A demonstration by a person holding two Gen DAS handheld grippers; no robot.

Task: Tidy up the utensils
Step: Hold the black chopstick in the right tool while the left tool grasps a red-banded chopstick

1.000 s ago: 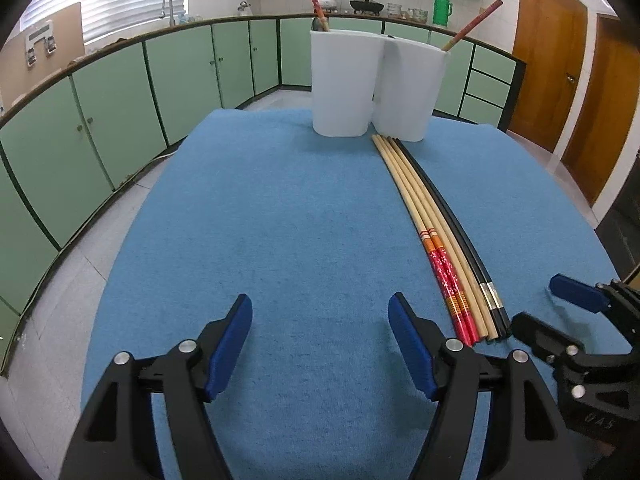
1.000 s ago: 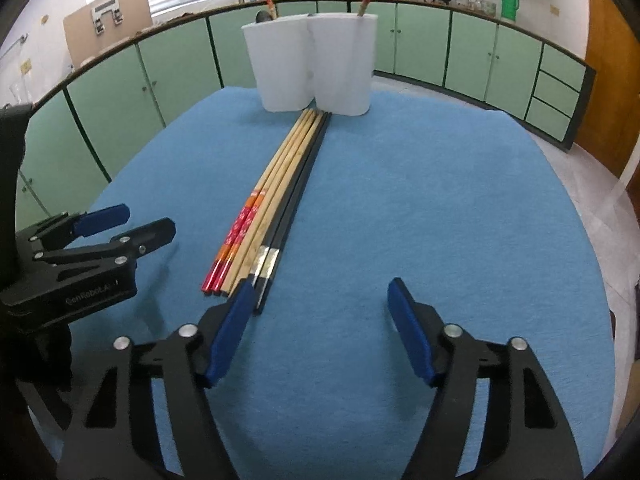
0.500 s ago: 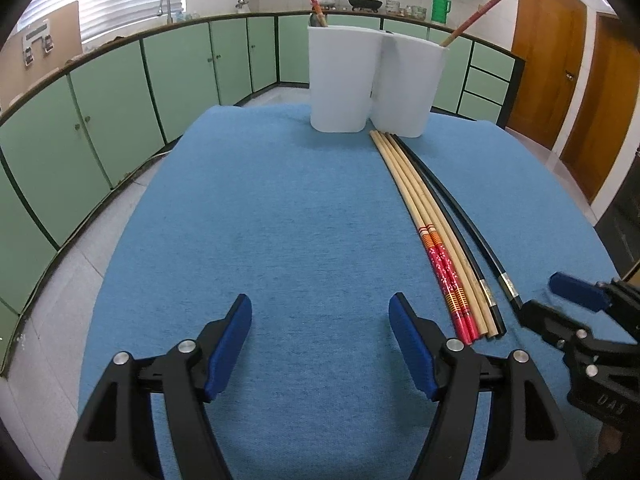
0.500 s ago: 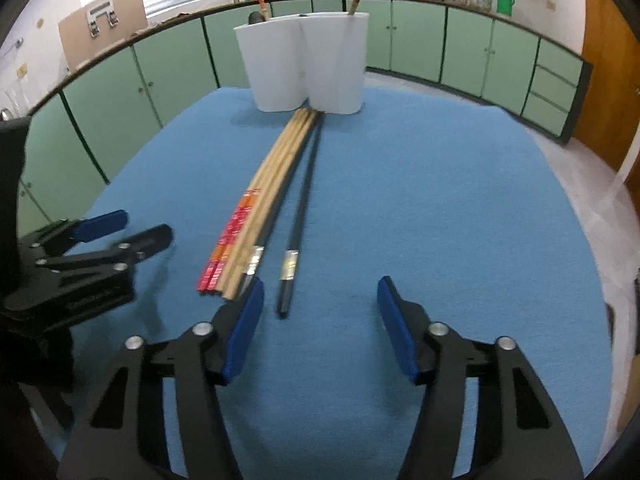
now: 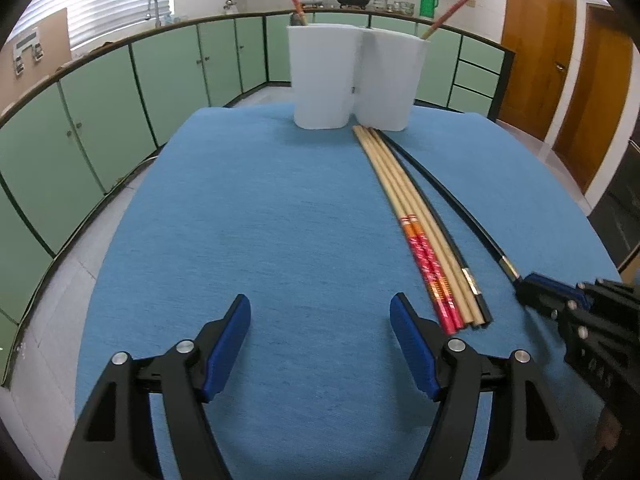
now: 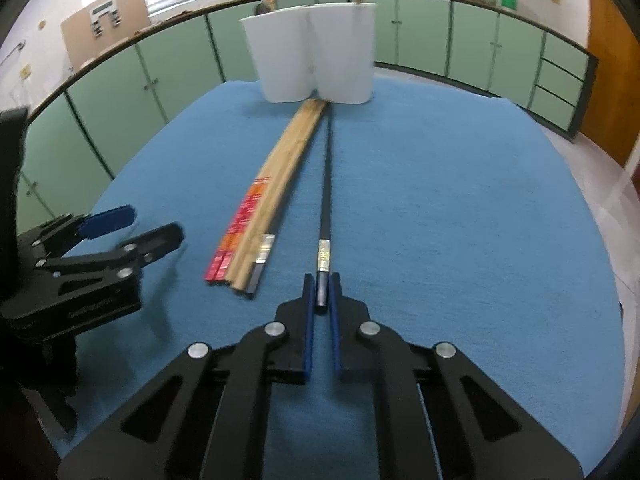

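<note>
One black chopstick (image 6: 327, 184) is pinched at its near end by the right gripper (image 6: 321, 294); the left gripper (image 5: 320, 320) hangs spread over the blue tablecloth (image 5: 260, 220).

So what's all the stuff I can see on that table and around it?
White plastic cups: two, white, touching, far end of the cloth; a red-ended chopstick stands in each.
Black chopstick with a silver band: one, black, apart from the bundle, near end pinched.
Chopstick bundle: five; two red-patterned, two plain wood, one black; side by side on the cloth.
Blue cloth: one, blue, covering the table.
Green cabinets: pale green, along the walls.
Left gripper: black, blue pads, open, empty.
Right gripper: black, blue pads, shut on the black chopstick.
</note>
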